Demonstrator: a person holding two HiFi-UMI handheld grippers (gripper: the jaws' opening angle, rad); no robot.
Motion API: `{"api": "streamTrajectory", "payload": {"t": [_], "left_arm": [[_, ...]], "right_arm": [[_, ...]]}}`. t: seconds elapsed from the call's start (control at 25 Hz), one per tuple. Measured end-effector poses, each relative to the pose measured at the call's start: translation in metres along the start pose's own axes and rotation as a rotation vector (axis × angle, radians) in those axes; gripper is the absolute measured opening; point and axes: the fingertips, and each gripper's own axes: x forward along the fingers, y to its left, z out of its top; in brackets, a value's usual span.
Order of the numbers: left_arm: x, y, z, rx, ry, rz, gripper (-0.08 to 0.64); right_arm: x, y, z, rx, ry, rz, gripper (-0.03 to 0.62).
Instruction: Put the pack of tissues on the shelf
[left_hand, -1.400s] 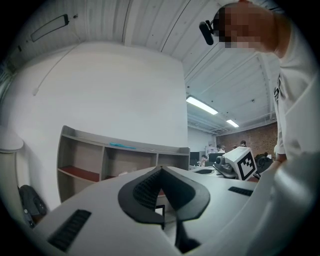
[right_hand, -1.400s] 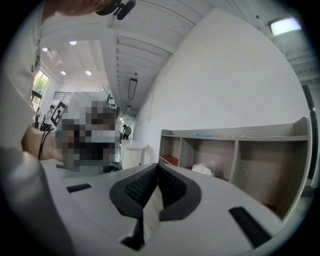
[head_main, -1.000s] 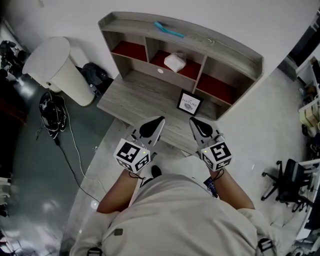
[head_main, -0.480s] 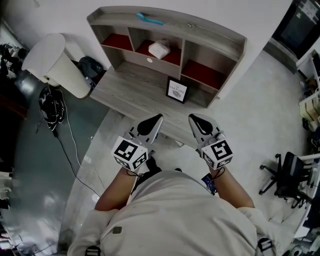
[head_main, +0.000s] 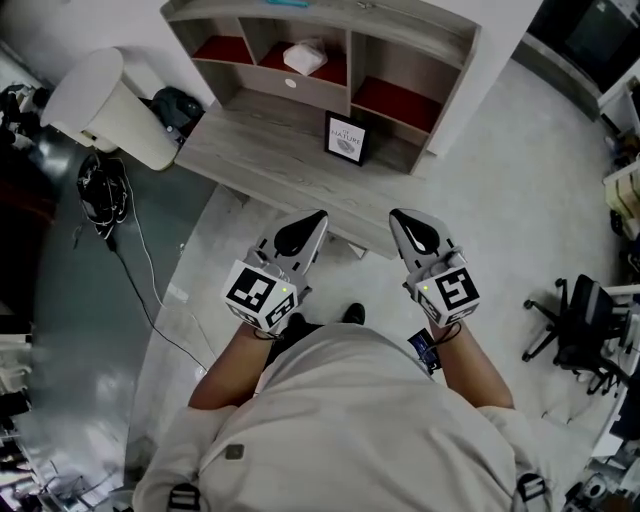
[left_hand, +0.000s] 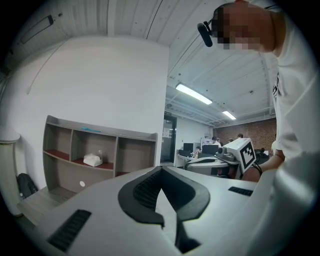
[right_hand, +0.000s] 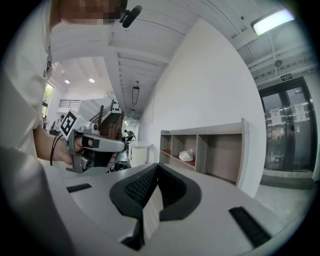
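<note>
Task looks done
White tissue pack (head_main: 304, 58) sits in the middle compartment of the grey wooden shelf (head_main: 420, 18); left gripper (head_main: 316, 217) and right gripper (head_main: 398, 217) are closed, empty.

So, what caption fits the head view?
White tissue pack in grey wooden shelf's middle cubby; left gripper and right gripper shut, empty.

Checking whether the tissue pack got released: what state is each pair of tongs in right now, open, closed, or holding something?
Left tongs: closed, nothing between them.
Right tongs: closed, nothing between them.
</note>
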Motion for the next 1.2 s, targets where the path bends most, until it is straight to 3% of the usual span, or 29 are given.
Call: {"api": "streamTrajectory", "payload": {"t": [0.44,1.2], "left_arm": [[-0.039,-0.007,-0.005,0.007,0.012,-0.042,0.015],[-0.185,0.037,-0.011,-0.004,0.027,-0.053,0.015]], "right_arm": [[-0.021,0.036,-0.003,-0.004,0.005,-0.030,0.020],[-0.002,0.173,0.001,-0.032,0.014,-0.024,0.020]]}}
